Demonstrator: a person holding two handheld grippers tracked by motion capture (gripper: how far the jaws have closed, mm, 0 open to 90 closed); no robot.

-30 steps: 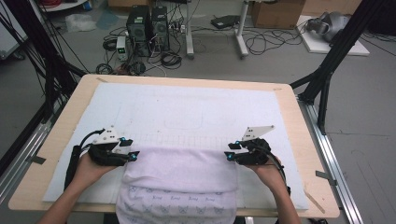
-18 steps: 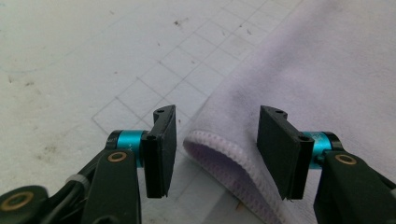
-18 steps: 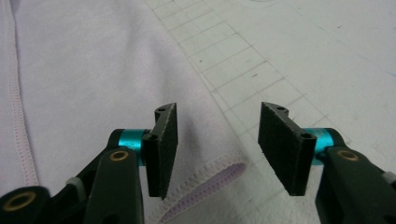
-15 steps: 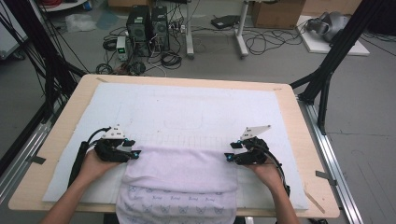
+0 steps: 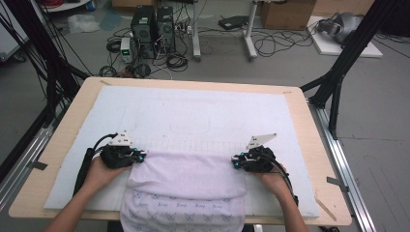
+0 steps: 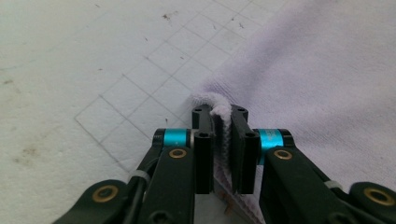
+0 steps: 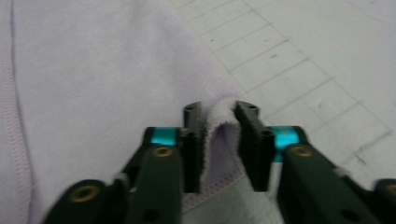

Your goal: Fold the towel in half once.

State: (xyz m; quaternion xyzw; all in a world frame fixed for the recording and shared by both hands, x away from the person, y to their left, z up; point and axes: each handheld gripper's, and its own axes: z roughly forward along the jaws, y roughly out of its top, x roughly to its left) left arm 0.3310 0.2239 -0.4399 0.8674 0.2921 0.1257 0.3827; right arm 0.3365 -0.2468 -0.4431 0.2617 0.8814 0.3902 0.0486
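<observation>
A pale lilac towel (image 5: 186, 181) lies folded at the near edge of the white gridded mat (image 5: 203, 116), its patterned end hanging over the table's front. My left gripper (image 5: 141, 155) sits at the towel's left far corner. Its jaws have just been closing and now pinch a fold of the towel (image 6: 261, 74) at the left gripper (image 6: 221, 112). My right gripper (image 5: 234, 162) is at the right far corner; its jaws have also just been closing and pinch a raised fold of the towel (image 7: 93, 70) at the right gripper (image 7: 219, 112).
The mat covers a wooden table (image 5: 319, 145) with bare margins at left and right. Beyond the far edge, computer towers (image 5: 154, 21), cables and black frame legs (image 5: 338, 72) stand on the floor.
Both grippers have settled a little lower onto the towel's far corners and their jaws have closed on the cloth. The towel's edge looks slightly bunched at each grip.
</observation>
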